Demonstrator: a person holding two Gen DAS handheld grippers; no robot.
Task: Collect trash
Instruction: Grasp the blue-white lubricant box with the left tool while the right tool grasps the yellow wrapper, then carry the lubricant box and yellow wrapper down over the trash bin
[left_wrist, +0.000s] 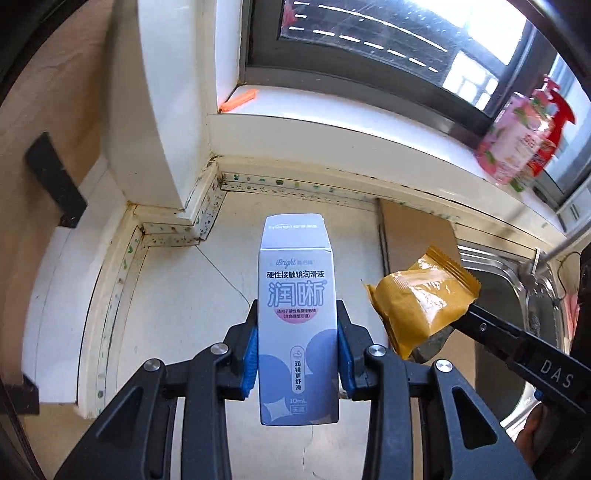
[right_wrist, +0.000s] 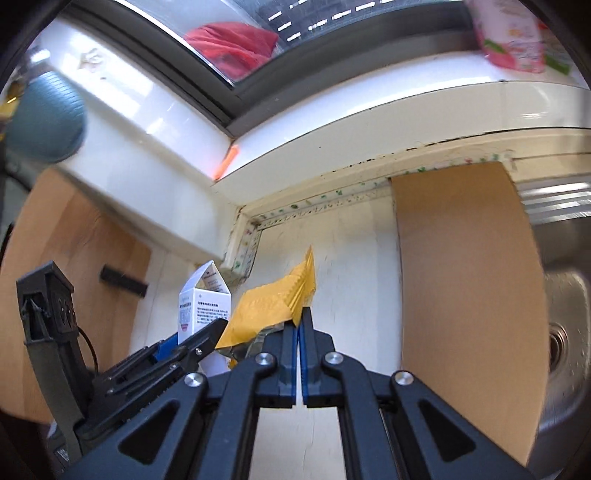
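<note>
My left gripper (left_wrist: 297, 334) is shut on a small white and lilac carton (left_wrist: 297, 317) with printed text, held upright above the white counter (left_wrist: 177, 295). Blue pads press both its sides. To its right, my right gripper (left_wrist: 467, 308) holds a yellow snack wrapper (left_wrist: 419, 299) by one edge. In the right wrist view, the right gripper (right_wrist: 300, 314) is shut on the crimped edge of the yellow wrapper (right_wrist: 269, 310), which hangs off to the left. The carton (right_wrist: 203, 301) and the left gripper (right_wrist: 201, 338) show at lower left.
A brown cardboard sheet (right_wrist: 465, 295) lies on the counter beside a steel sink (right_wrist: 561, 314). A pink bottle (left_wrist: 517, 144) and a red sprayer (left_wrist: 559, 110) stand on the window sill. An orange clip (left_wrist: 238, 101) lies in the sill corner. A wooden board (right_wrist: 70, 258) stands at left.
</note>
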